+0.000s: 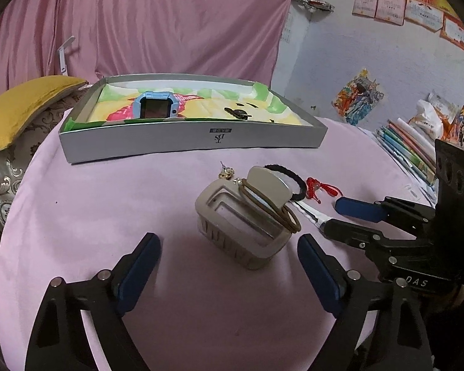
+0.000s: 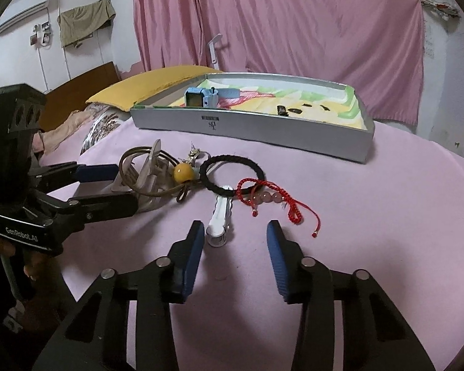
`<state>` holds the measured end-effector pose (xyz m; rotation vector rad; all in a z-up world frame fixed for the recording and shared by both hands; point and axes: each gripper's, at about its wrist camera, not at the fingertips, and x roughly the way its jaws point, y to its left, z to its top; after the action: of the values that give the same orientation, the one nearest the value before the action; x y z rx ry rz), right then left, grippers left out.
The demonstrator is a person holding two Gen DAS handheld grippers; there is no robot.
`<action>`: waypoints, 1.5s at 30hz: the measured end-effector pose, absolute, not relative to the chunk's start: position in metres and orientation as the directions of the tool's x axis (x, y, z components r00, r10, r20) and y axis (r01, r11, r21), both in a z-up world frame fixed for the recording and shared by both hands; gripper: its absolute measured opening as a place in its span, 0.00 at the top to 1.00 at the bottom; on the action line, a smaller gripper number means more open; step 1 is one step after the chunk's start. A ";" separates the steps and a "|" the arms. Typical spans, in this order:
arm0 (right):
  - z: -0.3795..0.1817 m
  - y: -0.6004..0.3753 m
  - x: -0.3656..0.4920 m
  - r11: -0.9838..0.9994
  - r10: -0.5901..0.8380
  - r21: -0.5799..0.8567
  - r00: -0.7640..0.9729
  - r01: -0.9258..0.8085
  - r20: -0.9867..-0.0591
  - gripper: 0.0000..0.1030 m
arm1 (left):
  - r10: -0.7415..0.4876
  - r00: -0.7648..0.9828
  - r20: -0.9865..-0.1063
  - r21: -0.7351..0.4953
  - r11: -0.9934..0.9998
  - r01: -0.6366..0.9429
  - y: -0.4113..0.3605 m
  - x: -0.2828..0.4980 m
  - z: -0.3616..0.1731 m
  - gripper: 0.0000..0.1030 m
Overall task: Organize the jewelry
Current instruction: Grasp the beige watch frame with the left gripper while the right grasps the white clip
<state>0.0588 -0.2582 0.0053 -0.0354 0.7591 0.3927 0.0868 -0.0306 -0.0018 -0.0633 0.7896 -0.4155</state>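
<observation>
A beige claw hair clip [image 1: 242, 216] with brown hair ties [image 1: 275, 210] looped on it lies on the pink cloth, just ahead of my open left gripper [image 1: 229, 247]. In the right wrist view the left gripper [image 2: 120, 185] stands open around that clip [image 2: 148, 173]. My right gripper [image 2: 235, 241] is open and empty; a white clip [image 2: 219, 216] lies by its left finger. Ahead lie a black hair tie [image 2: 232, 173], a red cord bracelet [image 2: 272, 198] and a yellow bead [image 2: 183, 173]. A grey tray [image 1: 195, 142] holds a blue watch [image 1: 154, 106].
A yellow pillow [image 1: 24, 105] lies left of the tray. Books and papers [image 1: 408, 145] are stacked at the right edge of the table. A pink curtain [image 2: 294, 31] hangs behind. A small gold earring [image 1: 227, 173] lies by the claw clip.
</observation>
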 end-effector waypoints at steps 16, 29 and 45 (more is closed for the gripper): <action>0.009 -0.254 0.072 0.916 0.318 0.060 0.629 -0.396 -0.709 0.75 | -0.271 0.641 -0.718 -0.068 0.944 0.323 -0.053 0.092 -0.001 0.30; 0.011 -0.243 0.083 0.897 0.322 0.037 0.594 -0.441 -0.737 0.75 | -0.263 0.644 -0.718 -0.094 0.954 0.285 -0.054 0.103 0.002 0.42; 0.011 -0.244 0.059 0.890 0.336 0.039 0.596 -0.454 -0.729 0.87 | -0.322 0.644 -0.693 -0.146 0.939 0.313 -0.034 0.078 0.002 0.43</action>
<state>0.0588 -0.2437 0.0106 -0.1563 0.8116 0.4608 0.0784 -0.0336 0.0023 -0.0128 0.7920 -0.3615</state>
